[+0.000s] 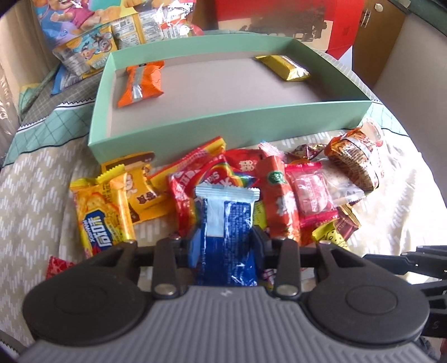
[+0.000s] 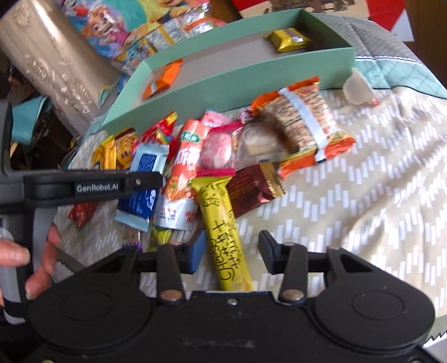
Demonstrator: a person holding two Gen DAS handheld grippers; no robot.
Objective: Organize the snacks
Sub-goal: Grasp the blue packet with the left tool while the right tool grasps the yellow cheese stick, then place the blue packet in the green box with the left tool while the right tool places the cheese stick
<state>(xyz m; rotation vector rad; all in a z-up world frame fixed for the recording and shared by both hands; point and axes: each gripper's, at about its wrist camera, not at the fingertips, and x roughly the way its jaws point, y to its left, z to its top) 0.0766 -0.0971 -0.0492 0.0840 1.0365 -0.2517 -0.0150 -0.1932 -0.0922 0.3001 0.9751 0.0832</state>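
Note:
My left gripper (image 1: 223, 243) is shut on a blue and white snack packet (image 1: 225, 223), held just above the snack pile (image 1: 279, 190); the packet also shows in the right wrist view (image 2: 145, 178). My right gripper (image 2: 232, 251) is open, its fingers on either side of a yellow cheese stick packet (image 2: 223, 231) that lies on the cloth. The mint green box (image 1: 232, 125) stands behind the pile. It holds an orange packet (image 1: 141, 83) at its left and a gold packet (image 1: 282, 67) at its far right.
The pile lies on a beige patterned cloth (image 2: 377, 195). More cartoon-printed snack bags (image 1: 83, 53) lie behind the box at the left. A red box (image 1: 279, 16) stands at the back. A silver embossed object (image 2: 53, 58) leans at the left.

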